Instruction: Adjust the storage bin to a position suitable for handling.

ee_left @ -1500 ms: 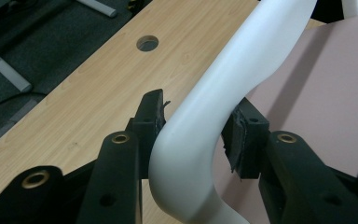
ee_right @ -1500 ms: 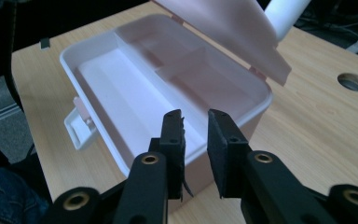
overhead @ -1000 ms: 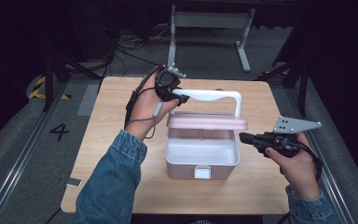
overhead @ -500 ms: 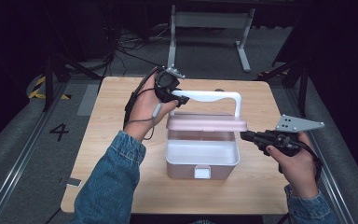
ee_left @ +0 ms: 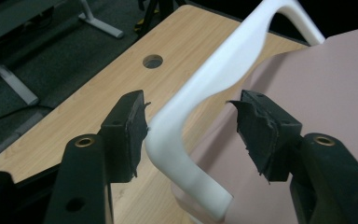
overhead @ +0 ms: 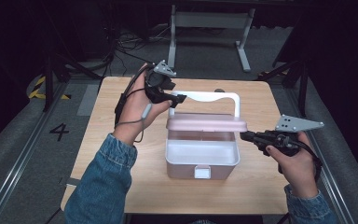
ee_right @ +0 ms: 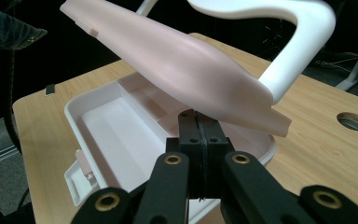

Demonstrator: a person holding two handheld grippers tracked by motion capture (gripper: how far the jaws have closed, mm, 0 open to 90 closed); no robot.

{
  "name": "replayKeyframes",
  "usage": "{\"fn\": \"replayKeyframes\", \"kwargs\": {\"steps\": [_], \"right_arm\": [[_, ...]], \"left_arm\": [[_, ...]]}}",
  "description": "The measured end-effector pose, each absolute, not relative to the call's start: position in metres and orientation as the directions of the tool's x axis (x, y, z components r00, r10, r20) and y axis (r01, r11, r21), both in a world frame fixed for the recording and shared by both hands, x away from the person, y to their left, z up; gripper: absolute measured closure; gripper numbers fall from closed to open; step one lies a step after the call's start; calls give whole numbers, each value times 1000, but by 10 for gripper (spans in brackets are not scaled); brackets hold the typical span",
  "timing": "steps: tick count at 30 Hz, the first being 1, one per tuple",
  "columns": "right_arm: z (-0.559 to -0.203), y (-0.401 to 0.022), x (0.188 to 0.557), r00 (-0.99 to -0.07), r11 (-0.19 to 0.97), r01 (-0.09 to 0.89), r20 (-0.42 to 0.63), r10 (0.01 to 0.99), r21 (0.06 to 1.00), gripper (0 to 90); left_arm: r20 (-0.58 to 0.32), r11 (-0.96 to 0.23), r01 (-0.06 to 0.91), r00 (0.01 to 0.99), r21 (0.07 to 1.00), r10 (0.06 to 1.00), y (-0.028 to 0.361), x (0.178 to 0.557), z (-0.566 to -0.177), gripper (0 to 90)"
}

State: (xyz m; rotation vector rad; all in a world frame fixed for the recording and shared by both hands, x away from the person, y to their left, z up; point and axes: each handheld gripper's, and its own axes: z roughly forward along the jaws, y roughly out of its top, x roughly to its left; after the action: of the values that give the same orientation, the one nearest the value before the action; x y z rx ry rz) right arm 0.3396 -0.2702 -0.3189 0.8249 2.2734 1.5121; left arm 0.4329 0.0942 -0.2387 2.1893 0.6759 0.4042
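Pink storage box (overhead: pixel 202 161) sits at centre of the high view on the wooden table (overhead: pixel 121 182), base open, white latch tab at its near wall. Pink lid (overhead: pixel 206 123) is raised part-way and hangs over the rear of the base; white carry handle (overhead: pixel 214 97) stands above it. In the right gripper view the lid (ee_right: pixel 177 63) slopes from upper left to centre right, with the tray interior visible beneath. Left gripper (ee_left: pixel 193 128) – jaws apart, straddling the handle's (ee_left: pixel 200 116) bend; the left pad looks to touch it, the right pad is clear, so no clamp. Right gripper (overhead: pixel 245 136), centre right of the high view, has jaws pressed together, tip at the lid's right edge; whether it bears on the lid cannot be told. Step in hand, prob. lid being swung on its hinge – open vs. shut direction not determinable. Next move calls for steady support at the lid edge, w/ the handle guided so the lid doesn't drop.
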Motion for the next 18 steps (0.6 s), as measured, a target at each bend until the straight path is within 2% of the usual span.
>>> {"fn": "replayKeyframes", "kwargs": {"steps": [11, 18], "right_arm": [[-319, -271, 340, -792, 271, 309, 89, 604, 912, 899], [-318, -271, 340, -795, 241, 309, 110, 597, 920, 899]], "left_arm": [[11, -498, 329, 826, 802, 563, 129, 398, -236, 424], [17, -492, 351, 800, 797, 599, 156, 379, -253, 436]]}}
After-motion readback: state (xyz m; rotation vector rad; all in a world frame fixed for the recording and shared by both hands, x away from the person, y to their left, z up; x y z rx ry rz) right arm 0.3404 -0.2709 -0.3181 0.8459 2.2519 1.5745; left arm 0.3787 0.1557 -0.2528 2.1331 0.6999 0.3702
